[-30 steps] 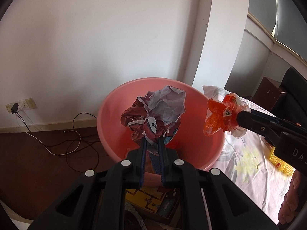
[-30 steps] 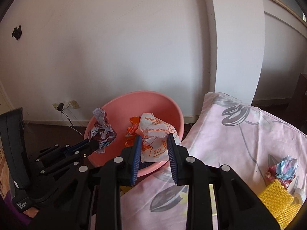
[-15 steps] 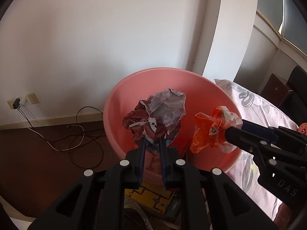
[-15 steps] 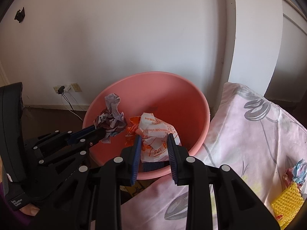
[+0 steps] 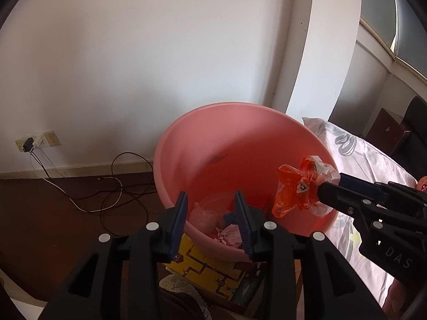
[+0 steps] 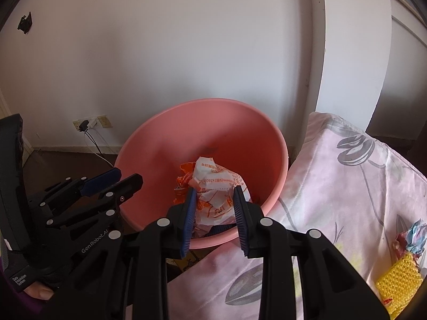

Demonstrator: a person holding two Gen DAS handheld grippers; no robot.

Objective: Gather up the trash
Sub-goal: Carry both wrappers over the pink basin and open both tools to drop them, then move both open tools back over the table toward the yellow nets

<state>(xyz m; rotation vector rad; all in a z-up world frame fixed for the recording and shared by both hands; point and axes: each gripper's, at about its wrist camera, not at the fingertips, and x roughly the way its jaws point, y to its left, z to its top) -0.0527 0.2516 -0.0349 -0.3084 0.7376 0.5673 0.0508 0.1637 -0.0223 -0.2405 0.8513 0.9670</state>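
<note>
Left gripper (image 5: 210,208): fingers spread wide over the pink basin (image 5: 213,138), nothing between them.
Right gripper (image 6: 214,208): clamped on an orange-and-white plastic wrapper (image 6: 213,186), held just above the basin's near rim.
Basin contents: crumpled paper (image 5: 229,236) and clear plastic lying at the bottom.
Bedsheet (image 6: 347,186): floral pink, right beside the basin; a crumpled blue-pink wrapper (image 6: 412,237) rests by a yellow knitted piece (image 6: 400,277).

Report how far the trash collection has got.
Done: crumpled trash lies in the pink basin; the left hand-held gripper is open and empty. In hand: the right hand-held gripper holds an orange-white wrapper over the basin. Left: a crumpled wad on the bedsheet.
</note>
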